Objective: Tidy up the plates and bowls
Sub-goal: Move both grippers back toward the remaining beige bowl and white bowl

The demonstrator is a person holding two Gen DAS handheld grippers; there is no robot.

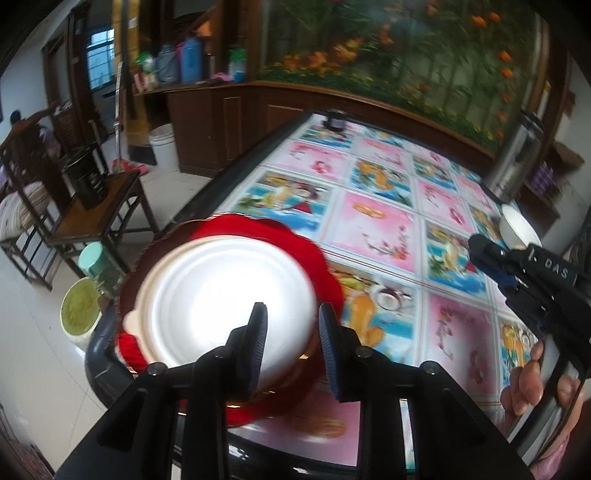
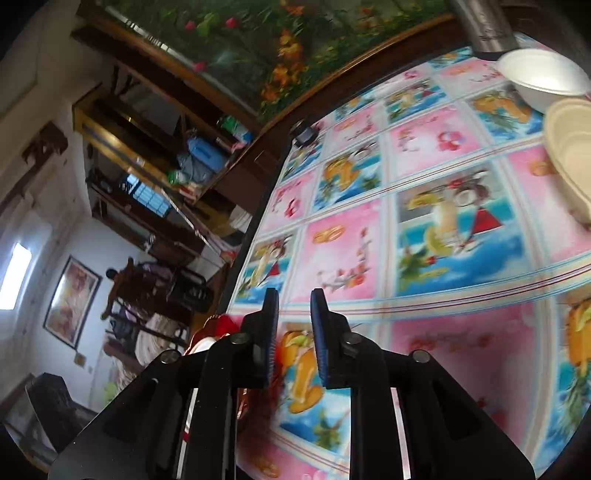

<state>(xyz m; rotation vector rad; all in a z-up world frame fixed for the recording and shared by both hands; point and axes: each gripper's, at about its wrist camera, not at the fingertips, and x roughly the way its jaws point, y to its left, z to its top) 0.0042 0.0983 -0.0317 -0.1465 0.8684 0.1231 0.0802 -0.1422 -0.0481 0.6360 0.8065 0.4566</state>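
I see one white plate [image 1: 225, 295] stacked on one red plate [image 1: 258, 236] at the table's [image 1: 384, 221] left edge; my left gripper [image 1: 291, 347] straddles its rim, jaws apart, and my right gripper [image 2: 293, 332] is slightly spread, empty.

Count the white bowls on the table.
2: one white bowl sits on the red plate at the near left edge; another white bowl stands at the far right by the steel flask. Others may be hidden.
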